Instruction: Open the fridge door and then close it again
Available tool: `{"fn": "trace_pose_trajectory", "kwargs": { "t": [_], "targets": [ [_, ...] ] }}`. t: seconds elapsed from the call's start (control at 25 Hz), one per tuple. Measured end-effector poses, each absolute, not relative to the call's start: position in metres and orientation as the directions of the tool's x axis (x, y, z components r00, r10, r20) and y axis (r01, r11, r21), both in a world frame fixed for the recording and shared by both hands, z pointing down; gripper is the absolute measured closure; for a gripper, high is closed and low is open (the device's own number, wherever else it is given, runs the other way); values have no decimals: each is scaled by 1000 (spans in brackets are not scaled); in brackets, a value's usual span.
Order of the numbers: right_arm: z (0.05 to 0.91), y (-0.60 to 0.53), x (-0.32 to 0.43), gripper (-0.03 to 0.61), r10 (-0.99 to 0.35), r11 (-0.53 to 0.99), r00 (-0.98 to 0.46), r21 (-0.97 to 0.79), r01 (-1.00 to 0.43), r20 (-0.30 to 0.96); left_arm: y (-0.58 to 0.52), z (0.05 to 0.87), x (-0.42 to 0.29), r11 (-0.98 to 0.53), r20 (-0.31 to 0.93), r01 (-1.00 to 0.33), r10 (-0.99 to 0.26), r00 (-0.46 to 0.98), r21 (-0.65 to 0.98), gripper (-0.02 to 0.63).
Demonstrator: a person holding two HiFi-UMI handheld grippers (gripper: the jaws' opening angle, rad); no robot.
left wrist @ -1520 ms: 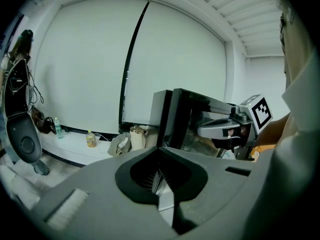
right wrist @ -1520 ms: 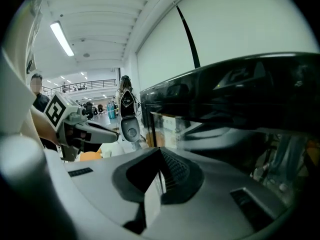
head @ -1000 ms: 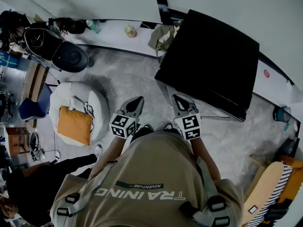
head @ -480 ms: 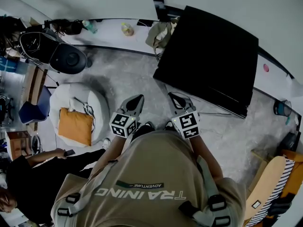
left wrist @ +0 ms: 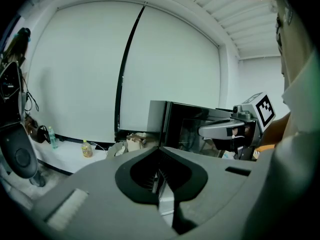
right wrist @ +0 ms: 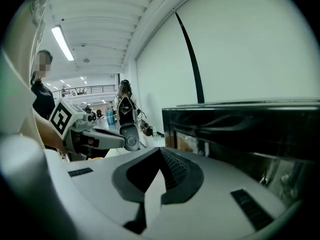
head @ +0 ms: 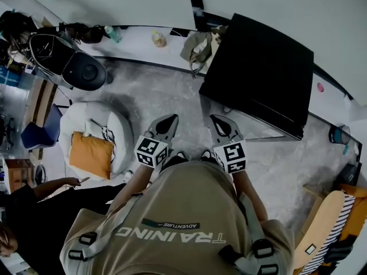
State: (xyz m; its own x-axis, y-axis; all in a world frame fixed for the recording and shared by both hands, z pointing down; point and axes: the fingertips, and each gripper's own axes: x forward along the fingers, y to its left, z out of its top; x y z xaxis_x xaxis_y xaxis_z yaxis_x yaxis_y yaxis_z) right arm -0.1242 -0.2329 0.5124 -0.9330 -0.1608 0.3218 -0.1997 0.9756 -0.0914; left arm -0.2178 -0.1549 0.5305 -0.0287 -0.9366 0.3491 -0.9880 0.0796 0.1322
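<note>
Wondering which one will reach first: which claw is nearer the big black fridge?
Right. The right claw points at the glossy black box-shaped fridge, just short of its near corner. The left claw is level with it but farther left.

The only readable print sits on the person's olive-beige T-shirt [head: 189,205]. Low on the shirt in the head view, large pale capitals [head: 169,234] spell "TRAINING", seen upside down. Just above that word, a small dark rectangular patch [head: 171,224] reads "ADVENTURE" in tiny pale letters, also upside down. Past the shirt's upper edge, a white cube [head: 150,151] on the left gripper [head: 168,121] and another [head: 230,156] on the right gripper [head: 221,122] bear black-and-white square code patterns. Far beyond the shirt, the labels on a yellowish bottle [head: 159,38] and a blue-green bottle [head: 113,33] are too small to read.
</note>
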Motion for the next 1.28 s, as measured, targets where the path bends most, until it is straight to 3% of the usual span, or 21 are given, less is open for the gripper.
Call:
{"fn": "trace_pose_trajectory", "kwargs": {
  "t": [0.6, 1.28],
  "targets": [
    [467, -205, -130, 583, -252, 960, -937, -56, -273, 242, -120, 490, -241, 48, 265, -992, -964, -14, 120, 614],
    [459, -180, -128, 583, -263, 961, -938, -30, -276, 224, -114, 473, -236, -12, 213, -993, -976, 38, 121, 614]
  ]
}}
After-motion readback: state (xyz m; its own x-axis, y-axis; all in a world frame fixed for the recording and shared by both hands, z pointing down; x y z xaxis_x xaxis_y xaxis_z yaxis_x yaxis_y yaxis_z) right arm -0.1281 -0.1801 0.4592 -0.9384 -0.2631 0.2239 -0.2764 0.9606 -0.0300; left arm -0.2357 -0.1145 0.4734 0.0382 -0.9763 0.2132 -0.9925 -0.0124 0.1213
